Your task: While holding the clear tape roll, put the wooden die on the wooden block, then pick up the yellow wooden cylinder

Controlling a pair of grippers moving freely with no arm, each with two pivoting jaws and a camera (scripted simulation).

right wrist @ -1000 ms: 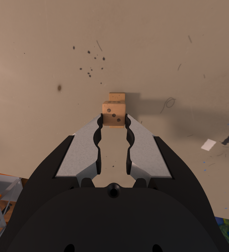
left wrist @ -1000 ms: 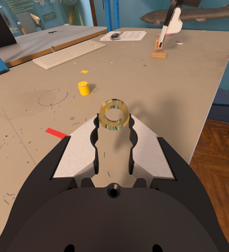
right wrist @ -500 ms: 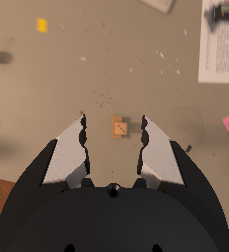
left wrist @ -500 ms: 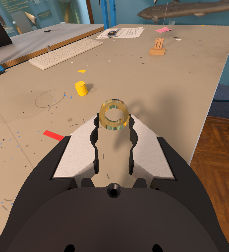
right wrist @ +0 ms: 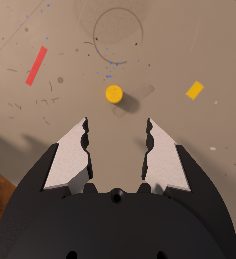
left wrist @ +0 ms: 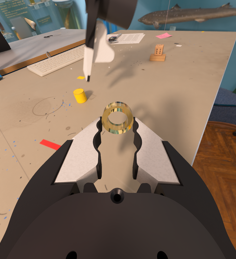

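Note:
My left gripper [left wrist: 117,119] is shut on the clear tape roll [left wrist: 117,117] and holds it above the table. The yellow wooden cylinder [left wrist: 80,95] stands upright ahead and to the left of it. The wooden die [left wrist: 158,49] sits on the wooden block [left wrist: 157,57] at the far right. My right gripper [left wrist: 88,79] hangs in the air, pointing down, above and just behind the cylinder. In the right wrist view the right gripper [right wrist: 117,119] is open and empty, with the cylinder [right wrist: 114,94] below and just ahead of the fingertips.
A white keyboard [left wrist: 58,61] lies at the far left, papers [left wrist: 130,37] and a pink note [left wrist: 163,35] at the back. Red tape [right wrist: 36,65] and yellow tape [right wrist: 194,90] lie flat on the table. The table's right edge [left wrist: 207,126] drops to a wooden floor.
My right gripper let go of the die on the block, opened, and moved left to hang over the yellow cylinder. My left gripper keeps hold of the tape roll and has barely shifted.

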